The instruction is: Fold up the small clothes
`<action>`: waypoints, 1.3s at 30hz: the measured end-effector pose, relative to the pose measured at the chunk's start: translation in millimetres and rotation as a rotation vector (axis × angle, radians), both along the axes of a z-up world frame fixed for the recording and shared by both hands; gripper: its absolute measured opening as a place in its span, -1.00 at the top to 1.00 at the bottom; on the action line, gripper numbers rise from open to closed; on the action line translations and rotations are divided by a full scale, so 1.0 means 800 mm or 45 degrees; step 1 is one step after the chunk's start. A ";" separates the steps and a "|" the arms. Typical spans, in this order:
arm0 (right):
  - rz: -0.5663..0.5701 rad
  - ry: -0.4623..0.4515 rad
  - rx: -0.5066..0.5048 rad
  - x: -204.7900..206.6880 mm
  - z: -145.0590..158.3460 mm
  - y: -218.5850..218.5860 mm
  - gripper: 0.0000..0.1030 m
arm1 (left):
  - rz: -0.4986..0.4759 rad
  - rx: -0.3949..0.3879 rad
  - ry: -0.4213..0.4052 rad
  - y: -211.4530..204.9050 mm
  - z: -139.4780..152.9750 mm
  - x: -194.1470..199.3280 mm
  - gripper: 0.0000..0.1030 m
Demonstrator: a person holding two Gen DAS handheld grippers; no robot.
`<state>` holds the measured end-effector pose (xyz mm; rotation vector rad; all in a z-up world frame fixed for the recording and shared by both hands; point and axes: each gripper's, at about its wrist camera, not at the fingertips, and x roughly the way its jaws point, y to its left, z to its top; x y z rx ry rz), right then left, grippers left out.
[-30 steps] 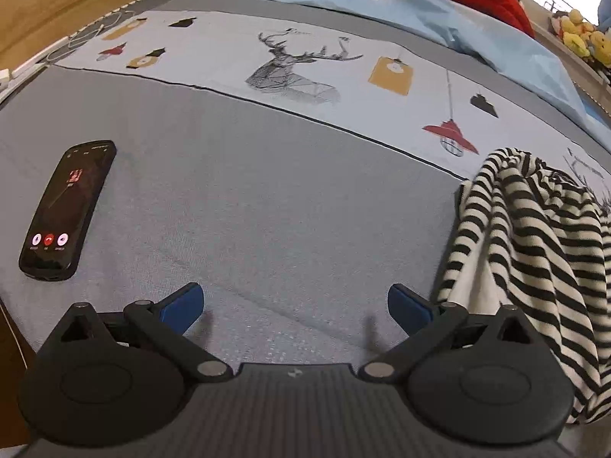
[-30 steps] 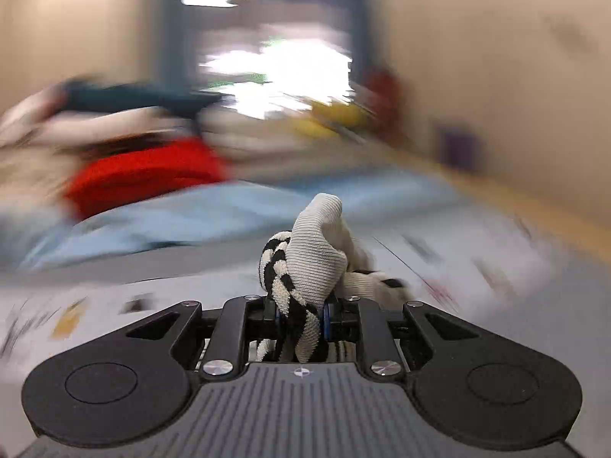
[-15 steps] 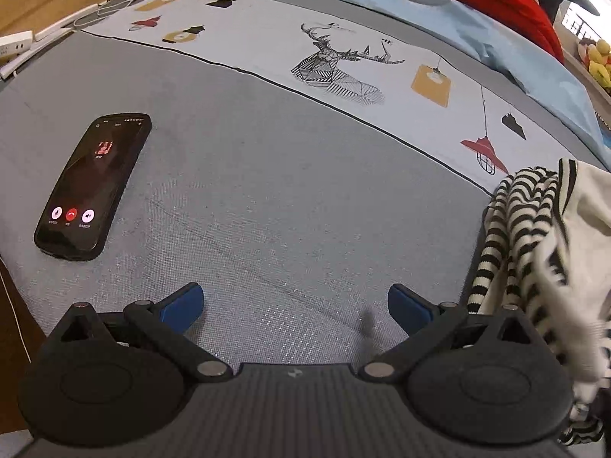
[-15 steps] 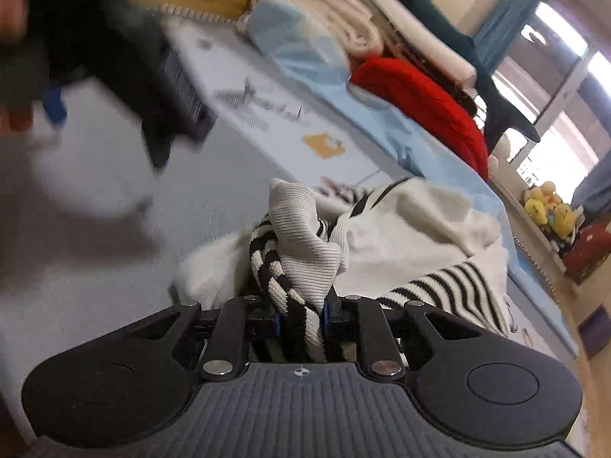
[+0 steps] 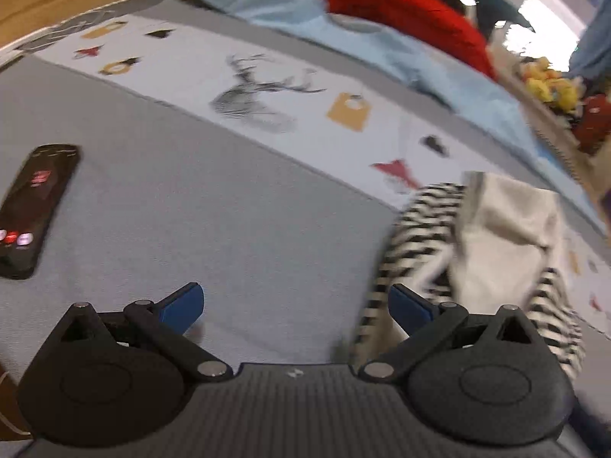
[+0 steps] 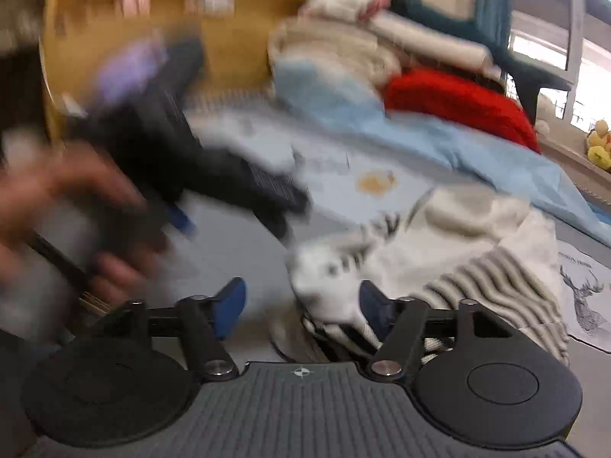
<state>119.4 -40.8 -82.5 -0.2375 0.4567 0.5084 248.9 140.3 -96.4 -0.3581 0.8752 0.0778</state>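
1. I am looking across a bed [image 5: 236,206] with a grey cover and a pale printed band bearing a deer and small hanging tags; a wooden headboard [image 6: 236,38] stands at the far end.
2. Far on the bed I see a light blue quilt [image 5: 439,68], with a red knitted piece [image 5: 412,11] on top of it.
3. The striped black-and-white garment [image 5: 477,244], the piece to fold, lies crumpled on the right side of the bed, cream inner side showing.
4. My left hand-held gripper [image 5: 296,305] hovers over bare grey cover, jaws wide, nothing between them; its right fingertip sits just beside the garment's left edge.
5. My right hand-held gripper [image 6: 301,303] is opening; a fold of the garment lies between the jaws against the right pad, the left pad clear of it.
6. A dark phone [image 5: 34,210] with its screen lit lies at the left.
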 end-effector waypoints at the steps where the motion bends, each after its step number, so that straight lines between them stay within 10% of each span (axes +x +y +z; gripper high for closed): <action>1: -0.023 -0.057 0.034 -0.016 0.015 -0.015 -0.38 | -0.029 -0.013 -0.013 -0.007 0.002 0.000 -0.99; 4: -0.221 -0.137 -0.001 -0.035 0.033 -0.059 -0.30 | -0.155 -0.046 -0.072 -0.035 0.009 -0.006 -0.99; 7: -0.472 -0.068 -0.045 -0.018 0.020 -0.104 0.51 | -0.313 -0.067 -0.114 -0.067 0.012 -0.014 -0.99; 9: -0.590 -0.001 0.014 -0.002 0.011 -0.127 0.66 | -0.404 -0.069 -0.095 -0.088 0.006 -0.016 -0.99; 13: -0.541 0.209 -0.024 0.018 -0.041 -0.129 0.66 | -0.414 0.189 0.084 -0.118 -0.029 -0.001 -1.00; 20: -0.373 0.474 -0.029 0.017 -0.072 -0.117 0.74 | -0.285 -0.019 0.196 -0.085 -0.047 0.020 -1.00; 29: -0.445 0.101 -0.018 0.029 0.025 -0.157 0.48 | -0.256 -0.066 0.195 -0.081 -0.043 0.013 -1.00; 36: -0.403 0.272 -0.066 0.075 -0.029 -0.170 0.43 | -0.255 0.011 0.157 -0.095 -0.036 -0.002 -1.00; 39: -0.438 0.349 0.108 0.082 -0.005 -0.197 0.06 | -0.259 0.001 0.150 -0.095 -0.033 -0.007 -1.00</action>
